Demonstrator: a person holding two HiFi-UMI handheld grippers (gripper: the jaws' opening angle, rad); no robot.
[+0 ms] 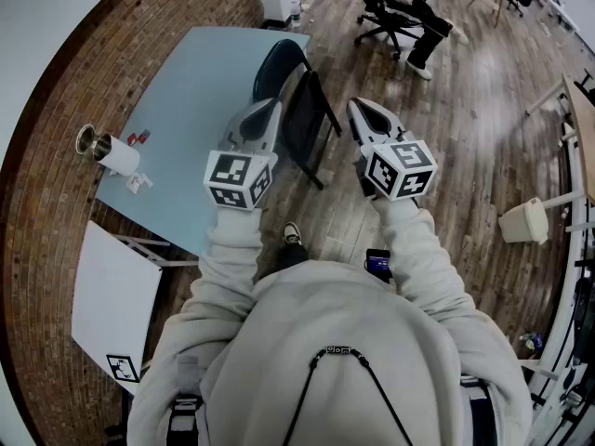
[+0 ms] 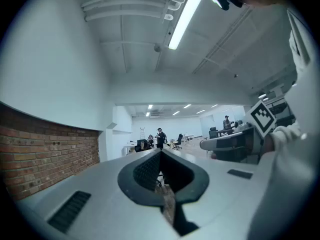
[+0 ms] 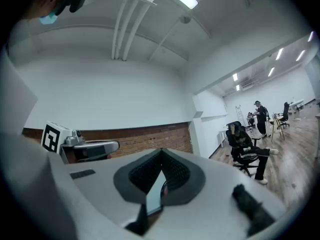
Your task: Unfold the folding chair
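Observation:
A black folding chair [image 1: 301, 110] stands folded flat against the edge of the light-blue table [image 1: 191, 91], in front of me in the head view. My left gripper [image 1: 271, 107] is held level just left of the chair, shut, with nothing in it. My right gripper [image 1: 358, 106] is level just right of the chair, also shut and empty. Neither touches the chair. The left gripper view shows its closed jaws [image 2: 161, 154] against the far office; the right gripper view shows its closed jaws [image 3: 161, 155] against a brick wall.
On the table stand a metal cup [image 1: 87, 140] and a white paper roll [image 1: 120, 157]. A white board [image 1: 113, 300] leans at the lower left. A person sits in an office chair [image 1: 402, 9] farther off. A white bin [image 1: 524, 221] stands on the wooden floor to the right.

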